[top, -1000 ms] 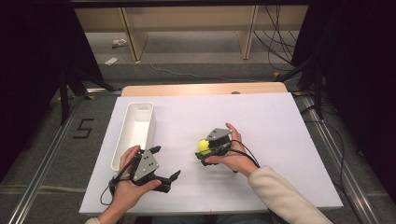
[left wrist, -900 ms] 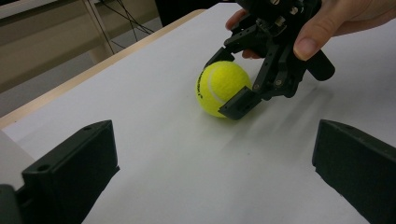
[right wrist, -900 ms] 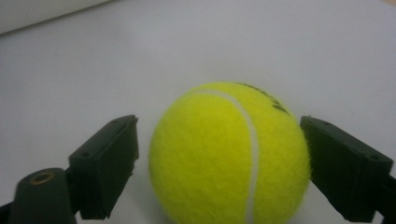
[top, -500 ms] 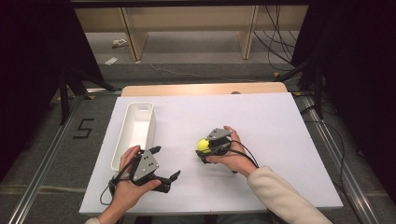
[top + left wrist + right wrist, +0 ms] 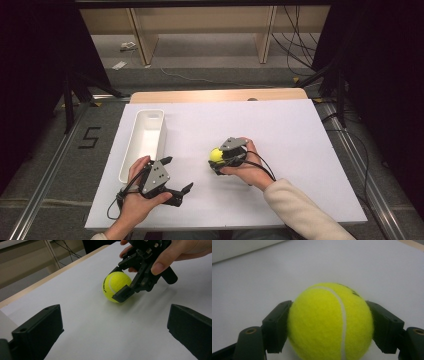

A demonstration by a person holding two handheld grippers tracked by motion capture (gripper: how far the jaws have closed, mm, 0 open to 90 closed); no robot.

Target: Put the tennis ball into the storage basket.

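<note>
A yellow tennis ball (image 5: 216,154) rests on the white table sheet (image 5: 280,130), right of centre. My right gripper (image 5: 215,159) is shut on it, one jaw pressed against each side of the ball (image 5: 329,322). The left gripper view also shows the ball (image 5: 116,286) on the sheet, held by the right gripper (image 5: 119,282) and the hand behind it. My left gripper (image 5: 178,174) lies near the front edge, open, jaws wide apart with nothing between them (image 5: 113,332). It points toward the ball, roughly a hand's width away.
A long white tray (image 5: 162,135) lies on the left side of the sheet, just beyond the left hand, with nothing inside it. The wooden table edge (image 5: 215,95) runs along the back. Cables and shelving legs stand on the floor beyond.
</note>
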